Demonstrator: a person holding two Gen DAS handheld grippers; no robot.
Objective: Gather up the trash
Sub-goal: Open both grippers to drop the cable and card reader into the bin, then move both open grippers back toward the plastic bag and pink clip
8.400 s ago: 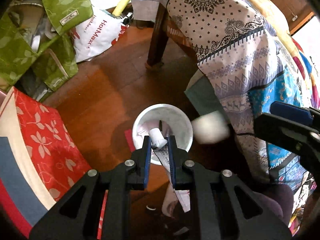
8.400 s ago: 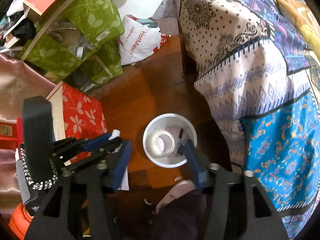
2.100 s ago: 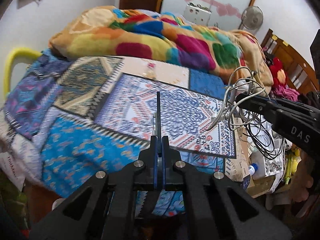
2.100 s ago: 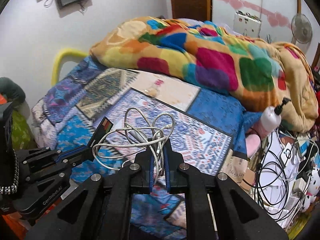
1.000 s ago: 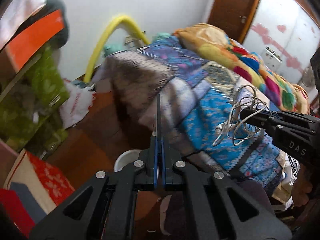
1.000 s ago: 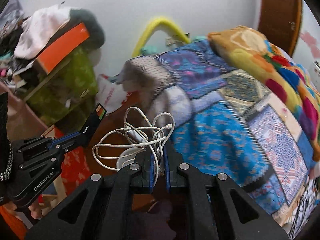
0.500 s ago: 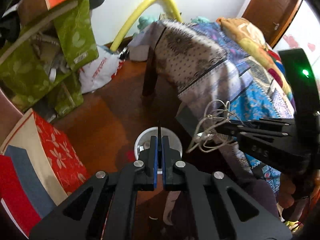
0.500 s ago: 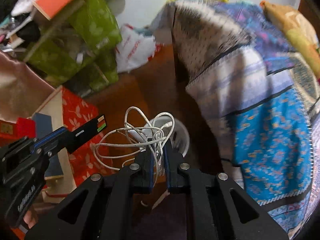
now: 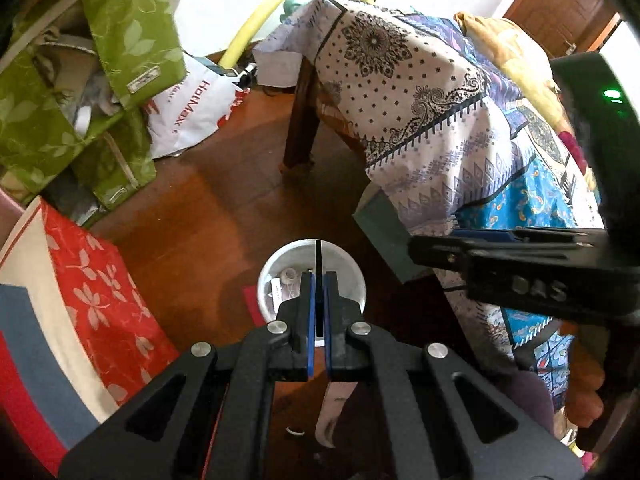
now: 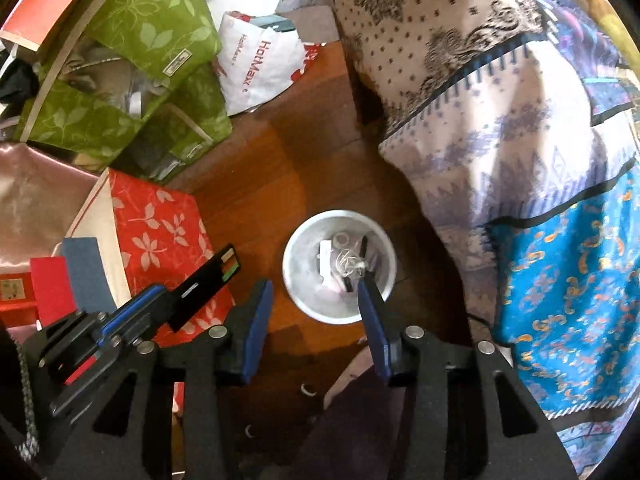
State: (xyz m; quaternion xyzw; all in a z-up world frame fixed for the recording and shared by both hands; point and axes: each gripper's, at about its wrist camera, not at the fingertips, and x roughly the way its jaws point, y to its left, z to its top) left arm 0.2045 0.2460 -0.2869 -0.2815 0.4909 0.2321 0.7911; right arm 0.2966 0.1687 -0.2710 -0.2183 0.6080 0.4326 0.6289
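Note:
A white round bin stands on the wooden floor beside the bed; it also shows in the left wrist view. A tangle of white cable lies inside it with other scraps. My right gripper is open and empty above the bin. My left gripper is shut on a thin flat black card, held edge-on above the bin; the same card shows left of the bin in the right wrist view.
A patterned bedsheet hangs over the bed on the right. A red floral box, green fabric boxes and a white HotMax bag crowd the left. A wooden bed leg stands behind the bin.
My right gripper has opened and the white cable has dropped from it into the bin. Both grippers have tilted down over the bin. My left gripper still holds the card.

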